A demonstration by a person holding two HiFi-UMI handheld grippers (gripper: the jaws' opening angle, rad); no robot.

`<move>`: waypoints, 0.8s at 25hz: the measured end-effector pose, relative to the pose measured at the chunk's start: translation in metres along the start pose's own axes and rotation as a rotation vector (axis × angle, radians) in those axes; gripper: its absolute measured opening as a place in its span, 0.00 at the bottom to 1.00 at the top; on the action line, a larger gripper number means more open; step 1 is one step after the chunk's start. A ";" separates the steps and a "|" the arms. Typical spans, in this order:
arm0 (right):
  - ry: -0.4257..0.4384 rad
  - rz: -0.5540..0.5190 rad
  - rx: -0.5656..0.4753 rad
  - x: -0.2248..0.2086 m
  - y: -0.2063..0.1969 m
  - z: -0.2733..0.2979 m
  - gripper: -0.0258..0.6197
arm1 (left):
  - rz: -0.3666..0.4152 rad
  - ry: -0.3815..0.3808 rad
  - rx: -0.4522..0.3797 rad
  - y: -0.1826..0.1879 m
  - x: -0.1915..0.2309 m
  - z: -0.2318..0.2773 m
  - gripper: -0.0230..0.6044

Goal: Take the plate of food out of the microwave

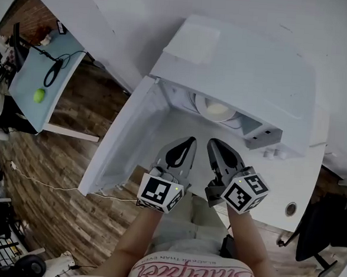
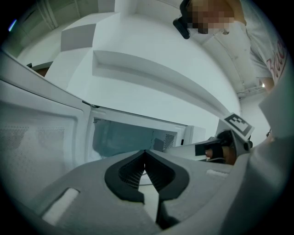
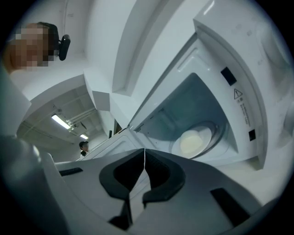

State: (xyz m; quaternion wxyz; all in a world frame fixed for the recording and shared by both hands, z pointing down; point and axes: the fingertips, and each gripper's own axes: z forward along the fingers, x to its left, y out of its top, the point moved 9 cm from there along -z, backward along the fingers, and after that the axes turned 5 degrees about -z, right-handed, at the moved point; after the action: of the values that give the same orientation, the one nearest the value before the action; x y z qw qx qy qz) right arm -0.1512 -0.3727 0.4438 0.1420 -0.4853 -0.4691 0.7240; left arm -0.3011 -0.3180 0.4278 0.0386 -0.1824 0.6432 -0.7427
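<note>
The plate of food [image 1: 217, 111] sits inside the microwave [image 1: 243, 69], toward the back of the cavity; the food is a pale, yellowish round mound. In the right gripper view the same plate [image 3: 193, 142] shows beyond the jaws, well apart from them. The microwave door [image 1: 123, 143] is swung wide open to the left in the head view, and the cavity mouth faces the person. Both tools are held side by side just in front of the opening, outside the cavity. The left hand-held gripper [image 1: 190, 140] has its jaws closed tip to tip, and its own view shows nothing between them [image 2: 145, 153]. The right hand-held gripper [image 1: 212, 142] is likewise closed and empty, its pads meeting along a thin line [image 3: 144, 153]. From the left gripper view the right hand-held gripper shows at the side [image 2: 229, 142], close by and level with it. The microwave rests on a white tabletop [image 1: 289, 184] that has a round cable hole [image 1: 290, 209] near its edge. Farther out, at the left of the head view, a light-blue table [image 1: 29, 89] carries a green ball [image 1: 39, 95] and a black cable [image 1: 52, 72], standing on a wooden floor [image 1: 69, 193]. A black chair [image 1: 321, 234] stands at the right.
</note>
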 end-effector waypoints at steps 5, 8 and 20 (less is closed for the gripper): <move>-0.089 0.123 -0.017 -0.019 -0.015 0.023 0.06 | 0.010 -0.036 0.019 -0.004 0.020 0.013 0.04; -0.137 0.222 -0.037 -0.028 -0.027 0.032 0.06 | 0.002 -0.052 0.030 -0.009 0.030 0.016 0.04; -0.372 0.573 -0.138 -0.058 -0.046 0.062 0.30 | -0.024 -0.144 0.053 -0.014 0.050 0.031 0.04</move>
State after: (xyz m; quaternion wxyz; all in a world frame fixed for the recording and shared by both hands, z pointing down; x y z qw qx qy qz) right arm -0.1865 -0.4206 0.5198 -0.1882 -0.4654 -0.3795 0.7772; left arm -0.3354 -0.3595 0.4562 0.0807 -0.2420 0.6167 -0.7447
